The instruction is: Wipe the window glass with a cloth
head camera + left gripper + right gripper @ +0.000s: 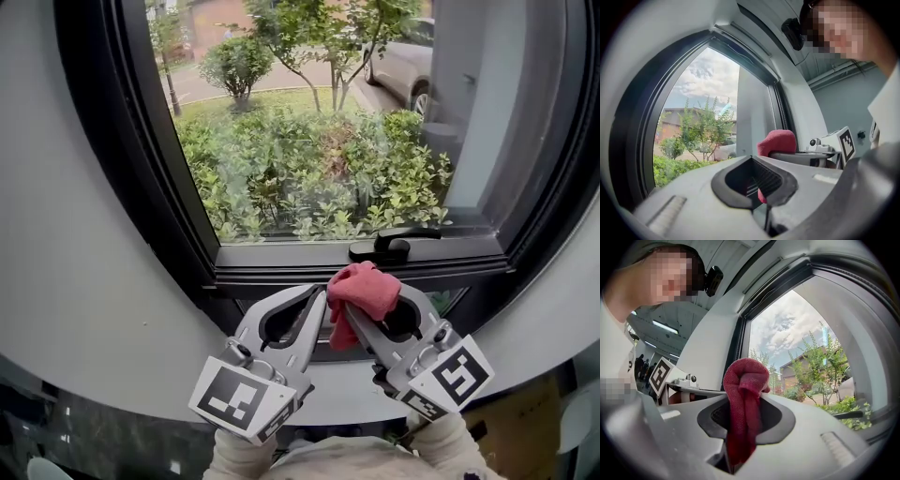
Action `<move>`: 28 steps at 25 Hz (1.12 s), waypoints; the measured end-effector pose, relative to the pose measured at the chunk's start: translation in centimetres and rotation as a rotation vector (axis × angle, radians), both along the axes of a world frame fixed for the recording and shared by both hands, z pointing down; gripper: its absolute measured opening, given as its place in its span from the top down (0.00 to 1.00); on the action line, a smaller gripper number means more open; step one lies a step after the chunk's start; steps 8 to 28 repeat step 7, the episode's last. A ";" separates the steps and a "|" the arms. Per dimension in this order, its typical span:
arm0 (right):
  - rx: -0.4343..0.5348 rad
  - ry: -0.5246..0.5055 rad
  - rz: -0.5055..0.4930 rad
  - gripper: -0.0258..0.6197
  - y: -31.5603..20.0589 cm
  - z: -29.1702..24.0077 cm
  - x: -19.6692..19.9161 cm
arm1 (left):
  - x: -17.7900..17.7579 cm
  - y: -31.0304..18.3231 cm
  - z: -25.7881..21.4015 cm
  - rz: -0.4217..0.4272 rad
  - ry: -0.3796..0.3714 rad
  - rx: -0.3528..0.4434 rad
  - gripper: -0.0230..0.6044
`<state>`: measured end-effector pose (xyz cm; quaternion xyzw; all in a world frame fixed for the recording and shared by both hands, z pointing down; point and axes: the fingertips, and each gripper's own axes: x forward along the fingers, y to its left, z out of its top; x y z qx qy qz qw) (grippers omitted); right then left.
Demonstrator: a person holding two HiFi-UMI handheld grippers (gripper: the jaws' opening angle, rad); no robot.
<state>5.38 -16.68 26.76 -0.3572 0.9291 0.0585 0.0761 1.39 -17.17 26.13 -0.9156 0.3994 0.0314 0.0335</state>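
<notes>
Right hand-held gripper (pixel 361 319) pinches red cloth (pixel 364 289) just below black window handle (pixel 392 246)

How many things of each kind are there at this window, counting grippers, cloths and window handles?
grippers: 2 (left gripper shut and empty, right gripper shut on the red cloth)
red cloth: 1
black window handle: 1
Total: 4
</notes>
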 end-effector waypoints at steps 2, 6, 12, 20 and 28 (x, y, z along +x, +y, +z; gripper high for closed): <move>0.001 0.002 0.001 0.78 0.2 0.0 0.0 | 0.1 0.1 0.0 0.004 0.003 0.000 0.96; -0.005 -0.002 0.000 0.78 0.3 0.2 0.1 | 0.1 0.2 0.3 0.004 0.002 -0.009 0.96; -0.007 -0.003 -0.001 0.78 0.4 0.2 0.1 | 0.1 0.2 0.4 0.003 0.002 -0.011 0.96; -0.007 -0.003 -0.001 0.78 0.4 0.2 0.1 | 0.1 0.2 0.4 0.003 0.002 -0.011 0.96; -0.007 -0.003 -0.001 0.78 0.4 0.2 0.1 | 0.1 0.2 0.4 0.003 0.002 -0.011 0.96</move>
